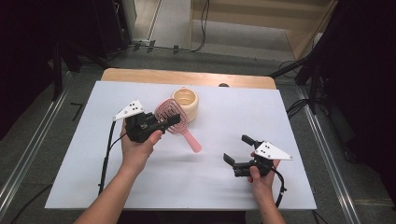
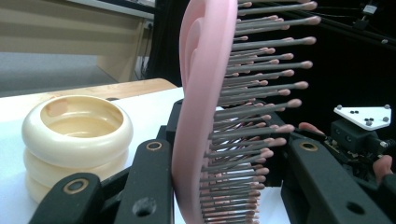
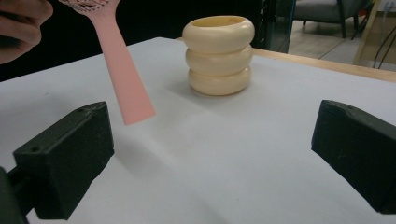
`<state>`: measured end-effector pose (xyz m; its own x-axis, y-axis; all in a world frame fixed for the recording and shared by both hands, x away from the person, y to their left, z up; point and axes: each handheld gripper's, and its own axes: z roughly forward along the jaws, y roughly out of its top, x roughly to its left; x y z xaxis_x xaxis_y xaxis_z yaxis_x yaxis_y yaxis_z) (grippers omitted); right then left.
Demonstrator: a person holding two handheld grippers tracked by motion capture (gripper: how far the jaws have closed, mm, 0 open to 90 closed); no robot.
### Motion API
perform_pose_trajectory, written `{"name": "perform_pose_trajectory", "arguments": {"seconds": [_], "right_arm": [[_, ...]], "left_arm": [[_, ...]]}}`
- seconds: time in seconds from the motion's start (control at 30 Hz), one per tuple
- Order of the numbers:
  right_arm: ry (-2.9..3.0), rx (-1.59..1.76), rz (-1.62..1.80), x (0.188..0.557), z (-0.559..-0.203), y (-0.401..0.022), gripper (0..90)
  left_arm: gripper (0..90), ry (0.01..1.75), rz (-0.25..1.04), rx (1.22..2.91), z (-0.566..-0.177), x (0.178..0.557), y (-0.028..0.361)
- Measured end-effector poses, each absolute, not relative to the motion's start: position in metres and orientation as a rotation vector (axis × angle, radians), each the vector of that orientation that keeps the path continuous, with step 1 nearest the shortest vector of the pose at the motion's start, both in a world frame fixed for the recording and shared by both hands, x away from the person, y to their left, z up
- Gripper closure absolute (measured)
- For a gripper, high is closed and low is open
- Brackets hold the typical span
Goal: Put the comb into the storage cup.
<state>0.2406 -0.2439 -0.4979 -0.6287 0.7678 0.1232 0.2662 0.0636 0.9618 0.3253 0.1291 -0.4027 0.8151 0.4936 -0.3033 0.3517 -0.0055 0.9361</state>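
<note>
Hairbrush (image 1: 173, 117): handle slants away from cream holder (image 1: 186, 104), head gripped by left gripper (image 1: 169, 122) (bristles partly hidden).
Right gripper (image 1: 237, 150): jaws wide, holding nothing.

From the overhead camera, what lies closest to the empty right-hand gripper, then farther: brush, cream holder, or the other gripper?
1. Pink brush: its handle tip, up-left of the right gripper.
2. Cream holder: behind the brush, toward the far edge.
3. Left gripper: across the table, clamped on the brush head.

Pink hairbrush (image 1: 173, 117), grey bristles; cream holder (image 1: 186, 103); white table (image 1: 187, 177).
</note>
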Motion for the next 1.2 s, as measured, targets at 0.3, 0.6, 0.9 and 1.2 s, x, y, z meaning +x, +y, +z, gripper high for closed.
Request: {"name": "perform_pose_trajectory", "arguments": {"seconds": [0.3,0.6,0.9,1.2], "right_arm": [[1.898,1.076,1.549,0.228,-0.504,-0.274,0.0],[1.884,1.100,1.521,0.218,-0.505,-0.293,0.0],[1.869,1.114,1.517,0.207,-0.505,-0.310,0.0],[1.863,1.130,1.495,0.197,-0.507,-0.325,0.0]], "left_arm": [[64.9,0.687,0.148,1.611,-0.397,0.329,0.134],[64.9,0.694,0.161,1.605,-0.392,0.333,0.138],[65.0,0.695,0.172,1.596,-0.386,0.338,0.141],[64.9,0.698,0.182,1.586,-0.380,0.342,0.143]]}}
